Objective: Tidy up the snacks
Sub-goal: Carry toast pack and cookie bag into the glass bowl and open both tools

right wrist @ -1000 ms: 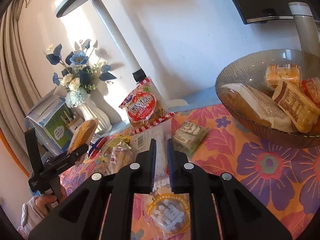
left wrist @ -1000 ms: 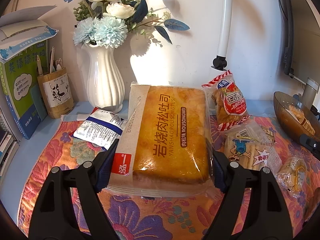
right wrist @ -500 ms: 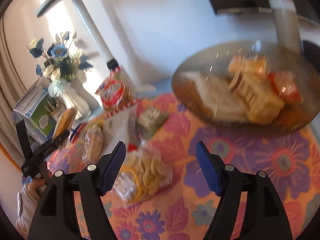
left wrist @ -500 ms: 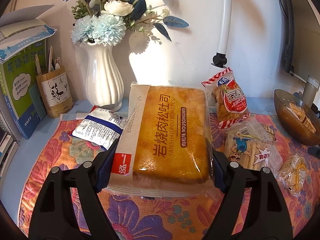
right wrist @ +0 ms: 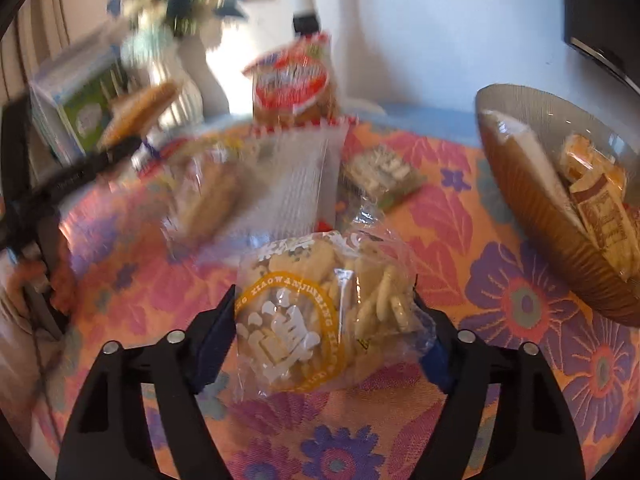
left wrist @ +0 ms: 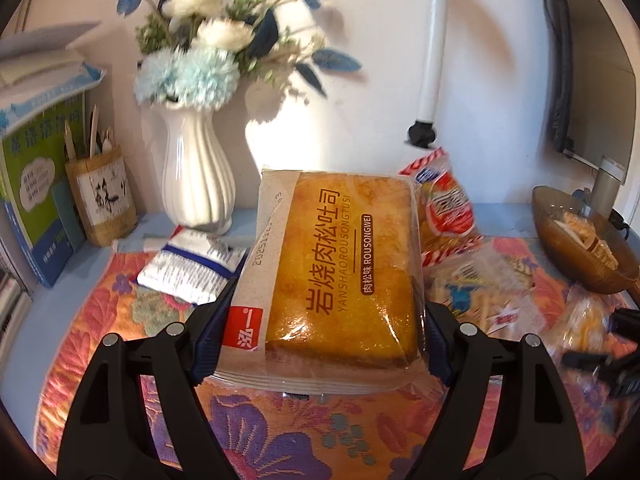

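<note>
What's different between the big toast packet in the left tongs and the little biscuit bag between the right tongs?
The toast packet is one large flat orange-brown slab; the biscuit bag is smaller and lumpy, full of small pale pieces. The toast packet is clamped in the left tongs; the biscuit bag lies on the floral cloth between the right tongs, which have just been opening. Both are sealed in plastic.

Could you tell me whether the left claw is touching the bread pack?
Touching. The left wrist view shows the left claw with both blue pads pressed against the bread pack's sides, holding it up off the tablecloth.
</note>
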### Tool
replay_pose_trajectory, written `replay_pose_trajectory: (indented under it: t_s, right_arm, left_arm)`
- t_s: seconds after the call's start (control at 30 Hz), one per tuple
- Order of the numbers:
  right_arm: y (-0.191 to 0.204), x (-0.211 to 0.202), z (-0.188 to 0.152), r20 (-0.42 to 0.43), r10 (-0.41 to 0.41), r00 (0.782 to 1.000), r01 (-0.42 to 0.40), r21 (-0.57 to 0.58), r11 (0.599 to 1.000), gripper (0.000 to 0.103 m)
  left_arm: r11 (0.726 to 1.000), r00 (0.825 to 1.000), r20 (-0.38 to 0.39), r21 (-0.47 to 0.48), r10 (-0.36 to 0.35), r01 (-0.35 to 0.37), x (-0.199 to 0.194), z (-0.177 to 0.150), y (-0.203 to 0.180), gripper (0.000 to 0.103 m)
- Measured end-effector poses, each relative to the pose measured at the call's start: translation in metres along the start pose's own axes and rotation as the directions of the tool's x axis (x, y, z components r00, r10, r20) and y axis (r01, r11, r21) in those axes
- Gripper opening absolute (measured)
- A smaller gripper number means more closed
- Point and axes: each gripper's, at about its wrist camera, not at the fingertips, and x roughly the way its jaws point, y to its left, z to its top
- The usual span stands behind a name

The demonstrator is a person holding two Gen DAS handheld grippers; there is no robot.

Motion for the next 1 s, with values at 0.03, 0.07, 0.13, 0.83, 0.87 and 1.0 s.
replay_pose_trajectory:
  t_s: [0.03,0.07,0.13,0.83,0.87,1.0]
  right_arm:
    - [-0.003,-0.007,0.005,0.018,0.031,0.999,-0.032,0.029,0.999,0.076]
    - [-0.008,-0.016,0.013,0.048,0.066,0.997,-0.069,0.056,0.996,0.076]
    - [-0.014,-0.038,0.033,0.107,0.098,0.989,-0.105,0.064,0.992,0.076]
    - [-0.233,-0.094,0.078,-0.017,-0.243,0.97,0.22,0.494,0.841,0.097]
    - [-0.234,-0.099,0.075,0.001,-0.238,0.971,0.205,0.506,0.838,0.097]
    - [-0.214,-0.114,0.079,0.062,-0.247,0.967,0.187,0.486,0.854,0.098]
  left_arm:
    - [1.0,1.0,0.011,0.008,0.005,-0.005,-0.006,0.005,-0.005,0.079]
    - [1.0,1.0,0.018,0.002,0.001,-0.001,-0.011,0.011,-0.008,0.079]
    - [1.0,1.0,0.017,-0.027,-0.012,0.012,-0.02,0.025,-0.017,0.079]
    - [0.926,0.948,-0.239,0.263,-0.211,0.272,0.077,0.095,-0.318,0.1]
    - [0.928,0.952,-0.227,0.263,-0.207,0.264,0.074,0.095,-0.315,0.1]
    - [0.942,0.957,-0.225,0.239,-0.183,0.237,0.065,0.098,-0.295,0.1]
